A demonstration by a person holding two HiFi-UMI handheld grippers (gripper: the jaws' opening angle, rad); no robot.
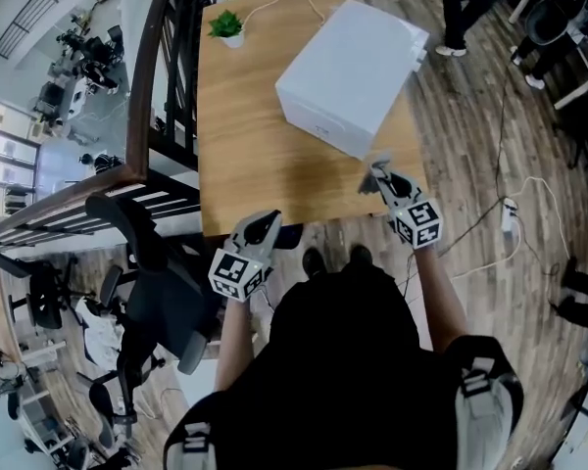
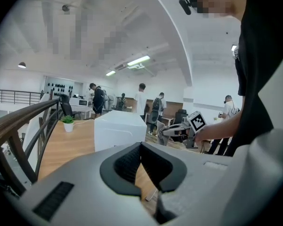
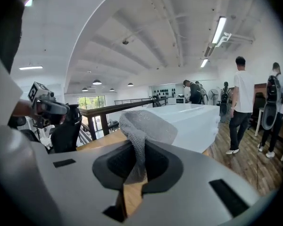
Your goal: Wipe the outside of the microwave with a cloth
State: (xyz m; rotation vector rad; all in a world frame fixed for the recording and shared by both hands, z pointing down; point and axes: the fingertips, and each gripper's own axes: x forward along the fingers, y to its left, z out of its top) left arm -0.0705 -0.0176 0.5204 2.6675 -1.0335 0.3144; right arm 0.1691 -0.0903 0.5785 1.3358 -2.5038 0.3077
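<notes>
So, head view first: the white microwave [image 1: 353, 67] sits toward the far right of the wooden table [image 1: 255, 155]. It's boxy and smooth, with a small potted plant [image 1: 226, 25] at the far left corner. The right gripper [image 1: 377, 172] hangs over the near table edge just short of the microwave, not touching it. The left gripper [image 1: 263, 225] is off the near edge, well apart from it.

Left gripper view: its tongs are pressed together with nothing between them, just bare ribbed black pads.

Right gripper view: the tongs are pinching a grey cloth [image 3: 144, 126]. It's a knit, mesh-looking weave, bunched into a floppy lump above the pads, with a narrow tail running down between them.

What I'd worry about: only a thin strip looks clamped, so dragging it across the casing could tug it loose. If the lump flops aside, the hard plastic jaw could scrape the shell. The microwave might also slide on that slick wood if pushed hard, since the other gripper isn't bracing it.
</notes>
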